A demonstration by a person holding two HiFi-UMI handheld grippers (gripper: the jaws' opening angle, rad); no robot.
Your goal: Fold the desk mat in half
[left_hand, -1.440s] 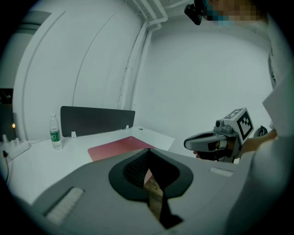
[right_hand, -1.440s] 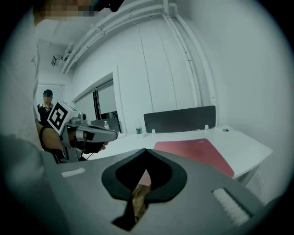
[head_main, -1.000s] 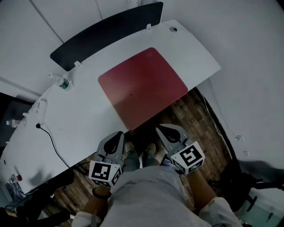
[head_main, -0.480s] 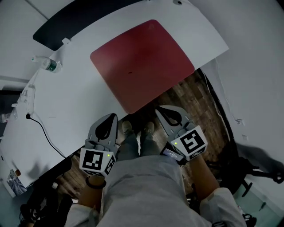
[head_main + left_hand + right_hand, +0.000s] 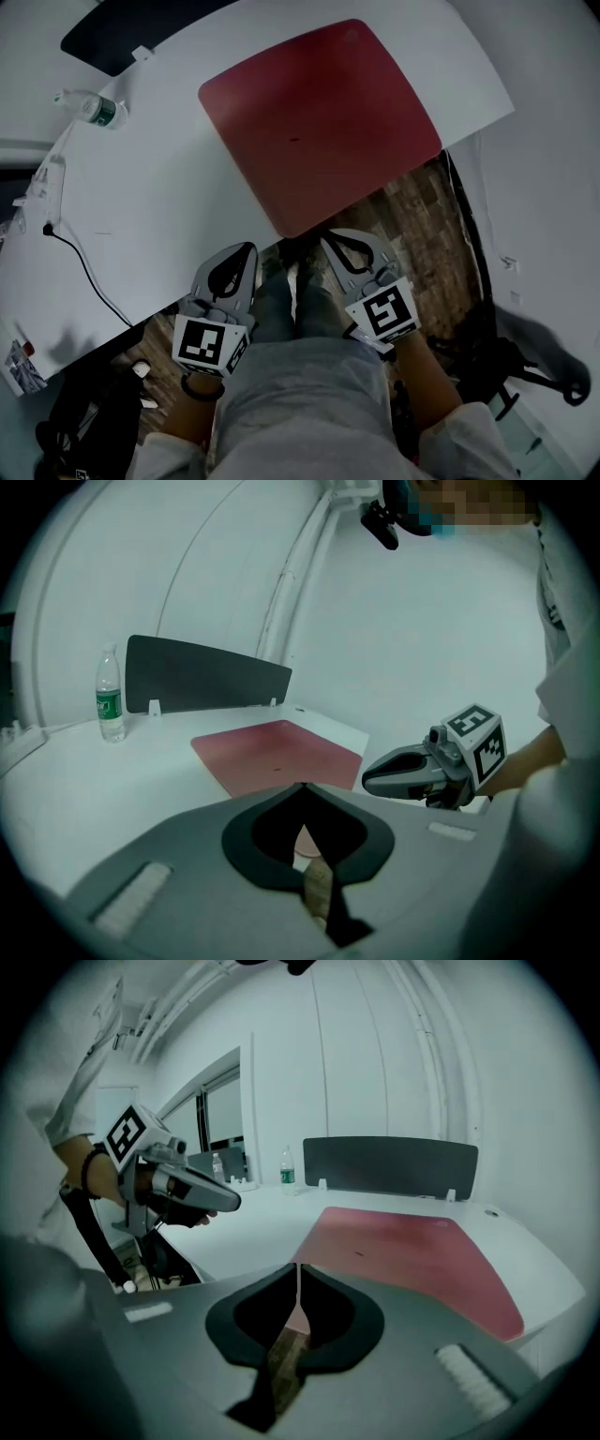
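A dark red desk mat [image 5: 319, 122] lies flat and unfolded on the white desk [image 5: 150, 197], its near corner hanging slightly over the front edge. My left gripper [image 5: 246, 249] and right gripper [image 5: 330, 236] hover side by side just short of that edge, over the person's legs. Both are shut with nothing in them, and neither touches the mat. In the left gripper view the mat [image 5: 277, 757] lies beyond the shut jaws [image 5: 302, 786], with the right gripper [image 5: 367, 780] beside it. The right gripper view shows the mat [image 5: 412, 1251] ahead of its jaws [image 5: 298, 1266] and the left gripper [image 5: 234, 1204] to the left.
A water bottle [image 5: 94, 108] stands at the desk's far left, beside a dark divider panel [image 5: 122, 28] along the back edge. A black cable [image 5: 80, 258] trails over the left side of the desk. A chair base [image 5: 525, 361] stands on the wooden floor at right.
The head view has shifted forward, so the mat shows larger and nearer. Both grippers have edged closer to the desk's front edge and have stayed shut.
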